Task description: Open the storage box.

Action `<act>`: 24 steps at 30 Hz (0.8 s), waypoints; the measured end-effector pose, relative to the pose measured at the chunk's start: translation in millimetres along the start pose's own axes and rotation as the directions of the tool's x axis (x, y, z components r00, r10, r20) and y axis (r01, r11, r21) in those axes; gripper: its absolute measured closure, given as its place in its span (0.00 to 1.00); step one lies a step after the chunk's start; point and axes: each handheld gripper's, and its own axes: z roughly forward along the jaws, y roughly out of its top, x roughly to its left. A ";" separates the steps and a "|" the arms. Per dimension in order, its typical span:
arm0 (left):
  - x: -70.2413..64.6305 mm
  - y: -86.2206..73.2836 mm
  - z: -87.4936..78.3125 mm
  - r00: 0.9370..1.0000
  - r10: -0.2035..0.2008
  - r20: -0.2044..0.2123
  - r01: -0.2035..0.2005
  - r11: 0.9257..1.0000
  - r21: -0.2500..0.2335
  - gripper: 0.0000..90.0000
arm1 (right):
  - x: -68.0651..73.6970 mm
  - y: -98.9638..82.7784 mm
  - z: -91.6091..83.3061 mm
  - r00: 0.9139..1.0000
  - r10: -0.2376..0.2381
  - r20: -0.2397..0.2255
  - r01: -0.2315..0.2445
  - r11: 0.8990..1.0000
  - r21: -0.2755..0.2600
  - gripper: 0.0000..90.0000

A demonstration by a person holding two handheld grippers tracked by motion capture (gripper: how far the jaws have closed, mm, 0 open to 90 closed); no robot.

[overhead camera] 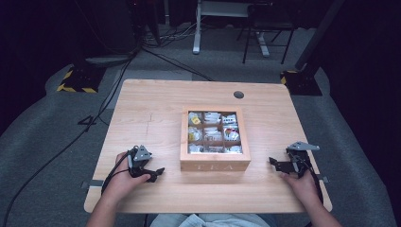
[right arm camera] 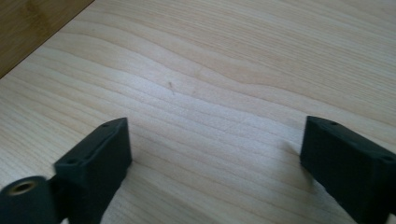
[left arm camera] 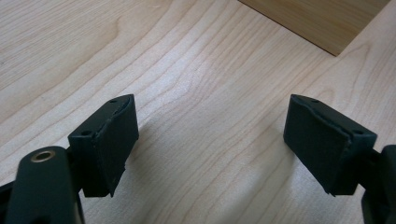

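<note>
Around the tongs: table, floor and studio clutter
A pale wooden table [overhead camera: 156,104] lies under the left tongs [overhead camera: 156,174] and the right tongs [overhead camera: 275,164], its grain running across beneath both; a round grey grommet [overhead camera: 239,94] sits in the top well beyond them, nearer the right tongs' side; a small metal bracket [overhead camera: 94,183] juts from the table edge just outside the left tongs; grey carpet [overhead camera: 47,142] spreads all round, with black cables [overhead camera: 97,116] trailing over it far out past the left tongs; a yellow-and-black striped base [overhead camera: 75,84] stands beyond the table on that side; farther back are a white desk leg [overhead camera: 196,28] and a black chair frame [overhead camera: 265,40]
</note>
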 end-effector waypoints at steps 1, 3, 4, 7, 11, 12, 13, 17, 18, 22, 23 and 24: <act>0.0 0.0 0.0 1.000 0.000 0.000 0.000 1.000 0.000 0.20 | -0.8 -0.6 -0.7 1.000 0.001 0.006 -0.001 1.000 -0.008 0.16; 1.5 -0.2 -0.4 1.000 -0.002 -0.006 0.002 1.000 0.002 0.20 | -1.2 -0.7 -1.0 1.000 0.002 0.009 -0.002 1.000 -0.010 0.17; 2.6 -0.7 -0.9 1.000 -0.007 -0.010 0.007 1.000 -0.001 0.21 | -1.1 -0.7 -1.0 1.000 0.005 0.013 -0.005 1.000 -0.011 0.17; 2.9 -1.0 -1.0 1.000 -0.010 -0.011 0.010 1.000 -0.003 0.21 | -0.9 -0.6 -0.9 1.000 0.006 0.015 -0.006 1.000 -0.012 0.17; 2.9 -0.9 -1.0 1.000 -0.009 -0.013 0.009 1.000 -0.002 0.21 | -1.0 -0.6 -1.0 1.000 0.005 0.013 -0.005 1.000 -0.012 0.18; 2.7 -0.9 -1.0 1.000 -0.010 -0.013 0.010 1.000 -0.002 0.21 | -0.5 -0.9 -1.4 1.000 0.002 0.008 -0.002 1.000 -0.017 0.20; 2.7 -0.9 -1.0 1.000 -0.010 -0.014 0.010 1.000 -0.002 0.21 | -0.5 -0.9 -1.4 1.000 0.002 0.008 -0.002 1.000 -0.017 0.20; 2.7 -0.9 -1.0 1.000 -0.010 -0.013 0.010 1.000 -0.002 0.21 | -0.3 -1.1 -1.9 1.000 -0.002 0.000 0.002 1.000 -0.022 0.23; 2.7 -0.9 -1.0 1.000 -0.010 -0.013 0.010 1.000 -0.002 0.21 | -0.3 -1.1 -1.9 1.000 -0.002 0.000 0.002 1.000 -0.022 0.23; 2.7 -0.9 -1.0 1.000 -0.009 -0.015 0.009 1.000 -0.002 0.21 | -0.1 -1.1 -2.2 1.000 -0.004 0.000 0.004 1.000 -0.022 0.24; 2.6 -1.0 -0.9 1.000 -0.010 -0.014 0.010 1.000 -0.002 0.21 | -0.1 -1.1 -2.2 1.000 -0.004 0.000 0.004 1.000 -0.022 0.24; 2.7 -0.9 -1.0 1.000 -0.009 -0.015 0.009 1.000 -0.002 0.21 | -0.1 -1.0 -1.9 1.000 -0.005 -0.002 0.005 1.000 -0.023 0.24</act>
